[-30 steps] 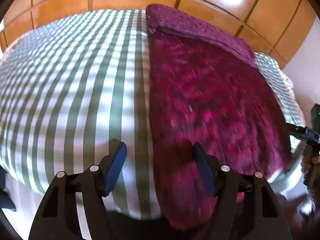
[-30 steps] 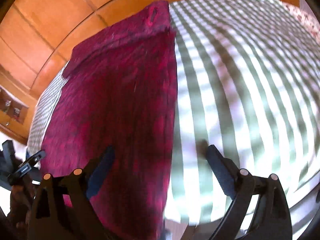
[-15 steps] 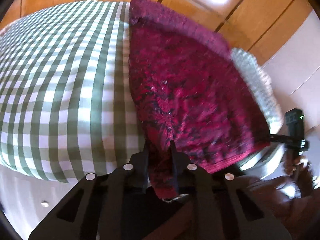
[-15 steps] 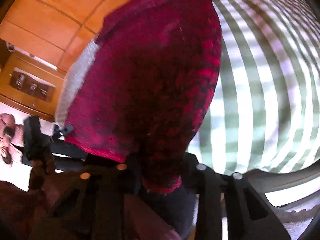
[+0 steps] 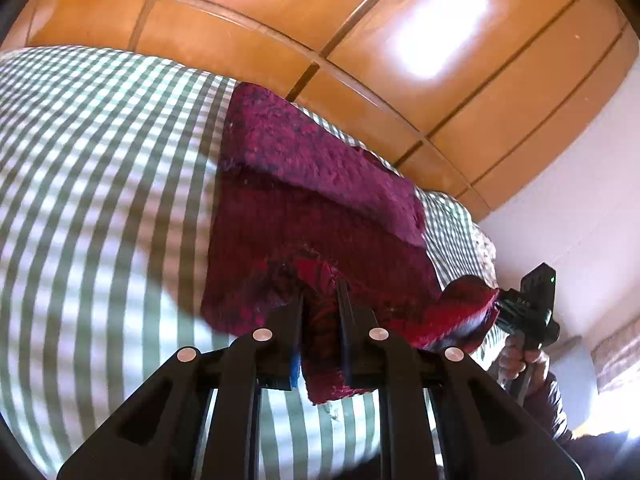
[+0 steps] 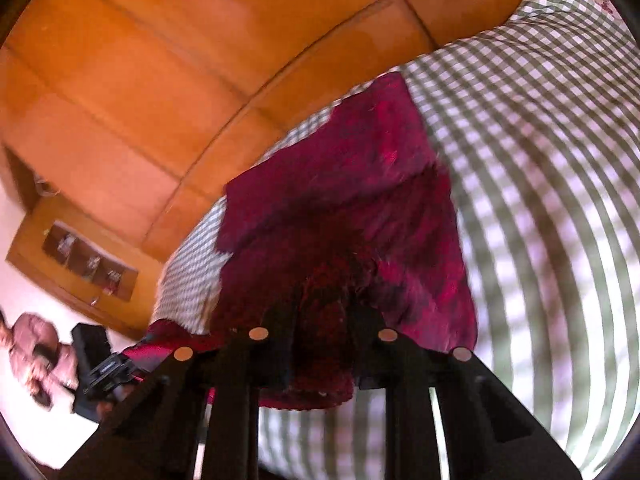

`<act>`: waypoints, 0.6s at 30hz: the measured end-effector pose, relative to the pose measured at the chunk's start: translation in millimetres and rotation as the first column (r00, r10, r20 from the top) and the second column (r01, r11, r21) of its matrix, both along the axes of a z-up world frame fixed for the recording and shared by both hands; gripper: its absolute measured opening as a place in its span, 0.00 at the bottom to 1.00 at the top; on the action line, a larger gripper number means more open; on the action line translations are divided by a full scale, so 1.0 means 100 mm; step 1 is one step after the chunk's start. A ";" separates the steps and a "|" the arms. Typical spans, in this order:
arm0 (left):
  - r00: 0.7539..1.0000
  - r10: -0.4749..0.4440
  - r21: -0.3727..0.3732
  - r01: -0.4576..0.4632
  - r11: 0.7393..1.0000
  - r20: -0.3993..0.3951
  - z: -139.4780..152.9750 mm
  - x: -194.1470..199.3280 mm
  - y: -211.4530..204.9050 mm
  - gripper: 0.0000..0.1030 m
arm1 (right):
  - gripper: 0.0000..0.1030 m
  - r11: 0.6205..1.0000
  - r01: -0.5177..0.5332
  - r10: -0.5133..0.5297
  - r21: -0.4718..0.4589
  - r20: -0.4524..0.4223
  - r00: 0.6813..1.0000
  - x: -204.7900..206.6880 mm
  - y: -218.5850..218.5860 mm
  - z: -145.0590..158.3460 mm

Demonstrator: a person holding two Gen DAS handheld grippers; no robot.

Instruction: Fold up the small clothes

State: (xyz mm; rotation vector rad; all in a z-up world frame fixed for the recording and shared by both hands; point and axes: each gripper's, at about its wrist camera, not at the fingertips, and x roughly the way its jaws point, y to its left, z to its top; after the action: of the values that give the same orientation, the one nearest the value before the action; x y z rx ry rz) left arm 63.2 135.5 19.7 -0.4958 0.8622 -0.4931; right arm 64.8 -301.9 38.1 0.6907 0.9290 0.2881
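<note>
A dark red knitted garment (image 5: 304, 184) lies on a green-and-white checked bed (image 5: 100, 200), its far end folded over on itself. My left gripper (image 5: 320, 296) is shut on the near left corner of the garment and holds it lifted off the bed. My right gripper (image 6: 320, 304) is shut on the near right corner of the garment (image 6: 360, 200), also lifted. The near hem hangs between the two grippers. The right gripper also shows in the left wrist view (image 5: 524, 308), with the garment's corner bunched in it.
A glossy wooden panelled headboard (image 5: 360, 32) stands behind the bed. A white wall (image 5: 580, 184) lies to the right. A wooden side unit with small shelves (image 6: 84, 264) stands at the left of the right wrist view. The checked bed (image 6: 540, 160) stretches wide on both sides of the garment.
Both grippers were open over the flat garment a second ago, then shut on its near corners. Since then both have lifted and carried the near edge toward the headboard.
</note>
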 end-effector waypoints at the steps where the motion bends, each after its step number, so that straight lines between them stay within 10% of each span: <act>1: 1.000 0.013 -0.004 -0.013 1.000 -0.017 -0.03 0.13 -0.01 0.13 | 0.17 1.000 0.012 -0.012 0.003 -0.017 1.000 0.11 0.01 -0.06; 8: 0.982 0.121 -0.088 -0.134 0.987 -0.144 -0.21 0.78 0.04 0.20 | 0.20 0.996 0.077 -0.071 0.050 -0.110 0.991 0.64 -0.07 -0.42; 12: 0.974 0.179 -0.150 -0.200 0.968 -0.141 -0.18 0.77 0.30 0.78 | 0.79 0.983 0.109 -0.104 0.149 -0.040 0.994 0.62 -0.15 -0.29; 18: 0.985 0.156 -0.084 -0.162 0.983 -0.070 -0.24 0.42 0.56 0.78 | 0.90 0.988 0.136 -0.136 0.067 0.005 0.991 0.20 -0.35 -0.16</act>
State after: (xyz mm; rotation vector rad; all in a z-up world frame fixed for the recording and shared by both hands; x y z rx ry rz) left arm 105.0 191.5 -4.0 -0.6595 0.8556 -0.3719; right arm 85.3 -336.5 22.3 0.8099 0.8615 0.2019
